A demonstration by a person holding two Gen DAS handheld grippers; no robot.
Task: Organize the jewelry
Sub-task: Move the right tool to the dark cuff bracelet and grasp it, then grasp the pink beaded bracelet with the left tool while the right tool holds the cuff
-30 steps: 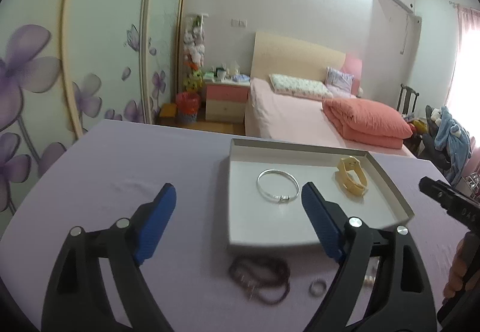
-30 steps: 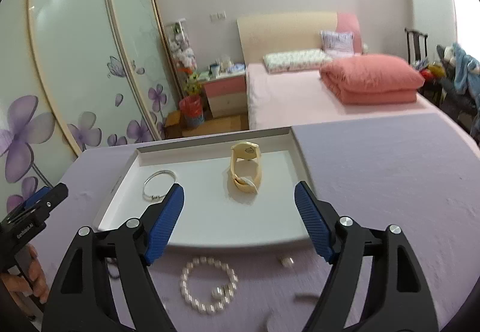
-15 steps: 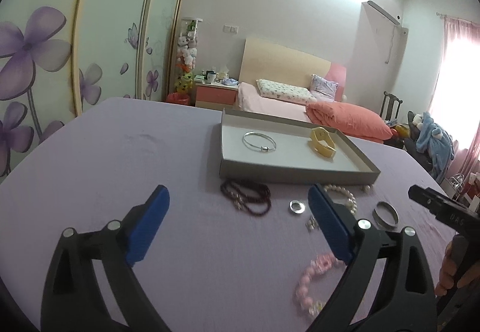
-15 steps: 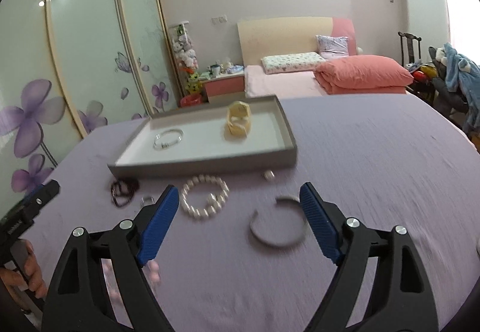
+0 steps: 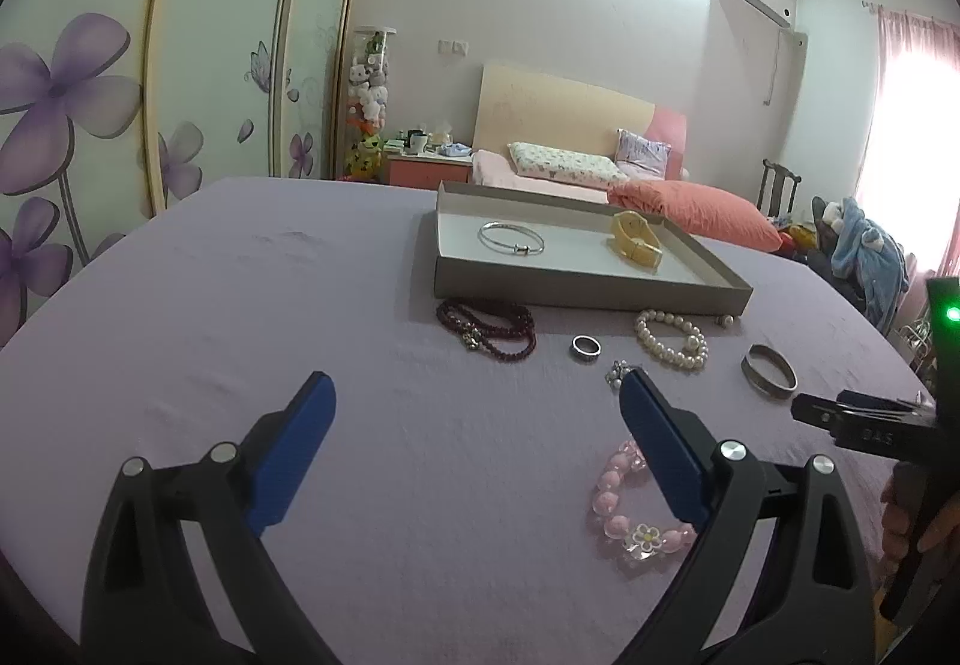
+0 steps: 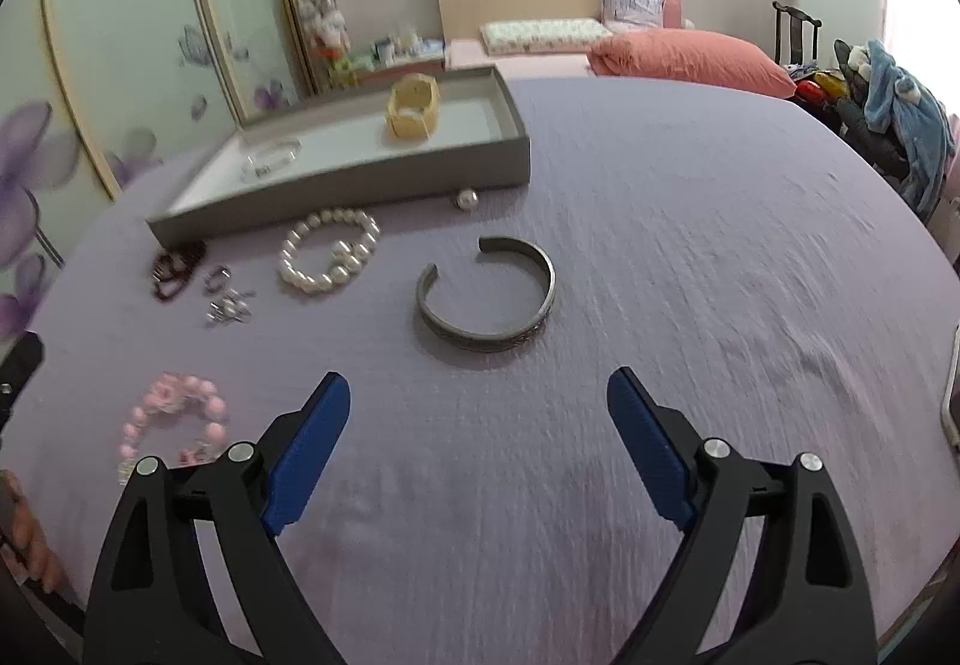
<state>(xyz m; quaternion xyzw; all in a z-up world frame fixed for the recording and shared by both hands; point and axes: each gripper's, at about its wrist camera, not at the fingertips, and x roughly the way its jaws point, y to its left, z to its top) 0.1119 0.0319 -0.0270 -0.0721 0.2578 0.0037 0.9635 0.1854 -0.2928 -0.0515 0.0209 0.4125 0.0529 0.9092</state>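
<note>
A grey tray [image 5: 588, 293] on the purple cloth holds a silver bangle [image 5: 511, 237] and a yellow watch [image 5: 636, 240]. In front of it lie dark red beads [image 5: 489, 329], a ring [image 5: 585, 347], a pearl bracelet [image 5: 672, 346], a metal cuff [image 6: 487, 293] and a pink bead bracelet [image 5: 630, 509]. My left gripper [image 5: 475, 383] hovers open and empty, its right finger just over the pink bracelet. My right gripper [image 6: 479, 380] sits just short of the cuff. Its jaws are opening, with only cloth between them.
A small sparkly piece [image 5: 618, 371] and a loose pearl [image 6: 467, 198] lie near the tray. The round table's edge curves close on the right. Behind it are a bed [image 5: 690, 209], a wardrobe with purple flowers [image 5: 66, 89] and a chair with clothes [image 6: 894, 119].
Both grippers have drawn back from above the tray and sunk toward the cloth. The loose jewelry in front of the tray came into view. The right view tilted further down onto the cuff.
</note>
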